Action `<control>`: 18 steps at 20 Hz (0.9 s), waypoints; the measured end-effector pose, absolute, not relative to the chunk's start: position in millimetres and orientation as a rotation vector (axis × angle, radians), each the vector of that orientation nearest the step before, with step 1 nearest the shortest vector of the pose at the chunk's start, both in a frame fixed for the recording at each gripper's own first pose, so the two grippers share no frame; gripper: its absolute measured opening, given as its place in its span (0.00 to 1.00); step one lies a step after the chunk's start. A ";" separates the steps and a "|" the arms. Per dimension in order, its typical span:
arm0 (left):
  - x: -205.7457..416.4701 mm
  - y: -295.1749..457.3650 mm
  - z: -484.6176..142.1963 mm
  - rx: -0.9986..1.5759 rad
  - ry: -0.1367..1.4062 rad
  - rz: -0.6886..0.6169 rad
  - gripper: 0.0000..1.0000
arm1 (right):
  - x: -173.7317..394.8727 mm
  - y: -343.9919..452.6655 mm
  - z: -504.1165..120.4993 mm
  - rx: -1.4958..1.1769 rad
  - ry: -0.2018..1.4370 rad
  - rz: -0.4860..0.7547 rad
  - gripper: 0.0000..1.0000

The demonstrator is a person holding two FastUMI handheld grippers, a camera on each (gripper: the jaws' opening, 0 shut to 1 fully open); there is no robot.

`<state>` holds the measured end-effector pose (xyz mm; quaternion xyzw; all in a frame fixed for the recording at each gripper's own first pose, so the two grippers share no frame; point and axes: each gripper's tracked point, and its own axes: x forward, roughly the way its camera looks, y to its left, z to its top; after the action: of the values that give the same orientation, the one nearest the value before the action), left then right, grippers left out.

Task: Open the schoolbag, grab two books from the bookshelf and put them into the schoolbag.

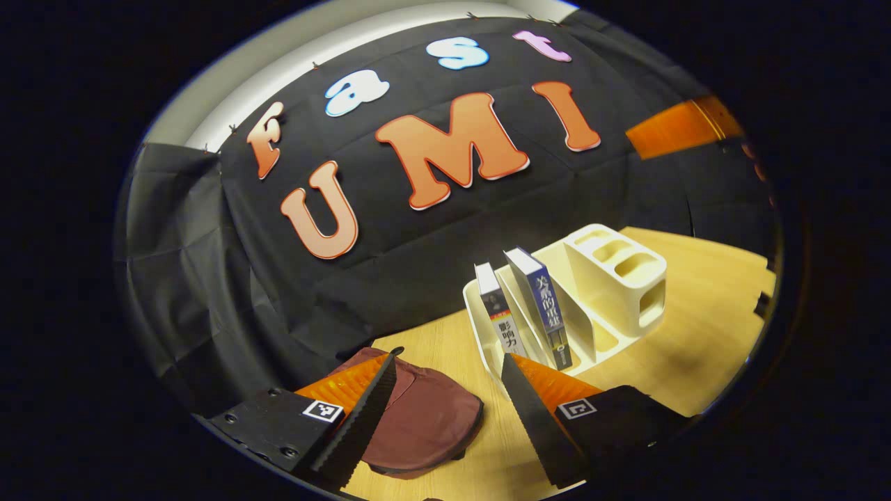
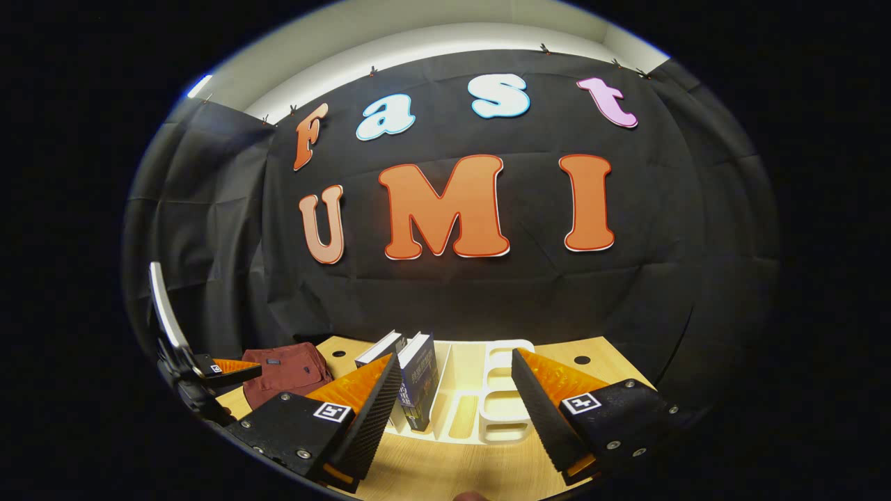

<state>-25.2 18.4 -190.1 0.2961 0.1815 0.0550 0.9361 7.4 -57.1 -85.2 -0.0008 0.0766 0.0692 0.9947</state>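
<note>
Schoolbag [image 1: 424,417]: maroon, flat on table [image 1: 696,348], left of bookshelf [image 1: 612,292] | Books: grey-spined book [image 1: 502,316] and blue-spined book [image 1: 546,306], upright in shelf's left slots, long axes vertical, leaning slightly, spines outward | Left gripper [image 1: 445,410]: spread, empty, above bag | Right gripper [image 2: 456,410]: spread, empty, facing shelf.

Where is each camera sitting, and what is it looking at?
Left gripper view: rides on the left gripper, above the table, looking at the schoolbag and the bookshelf; its own open jaws show.
Right gripper view: rides on the right gripper, looking straight at the bookshelf; its own open jaws show, plus the left gripper farther off.
Both share: schoolbag, two books, bookshelf, table.
</note>
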 end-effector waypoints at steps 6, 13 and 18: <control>-25.6 58.3 -273.9 0.799 0.550 0.113 0.95 | 15.3 -93.8 -100.7 -0.024 0.171 0.060 0.94; -30.9 122.0 -351.8 0.906 0.769 0.133 0.97 | 18.4 -95.3 -116.3 -0.039 0.211 -0.010 0.94; -35.2 133.8 -380.9 0.955 0.821 0.099 0.96 | 20.2 -86.7 -121.1 -0.044 0.226 -0.052 0.94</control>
<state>-35.2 133.8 -380.9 0.4466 0.3835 0.0465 0.8070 20.2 -86.7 -121.1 -0.0220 0.1129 -0.0259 0.9930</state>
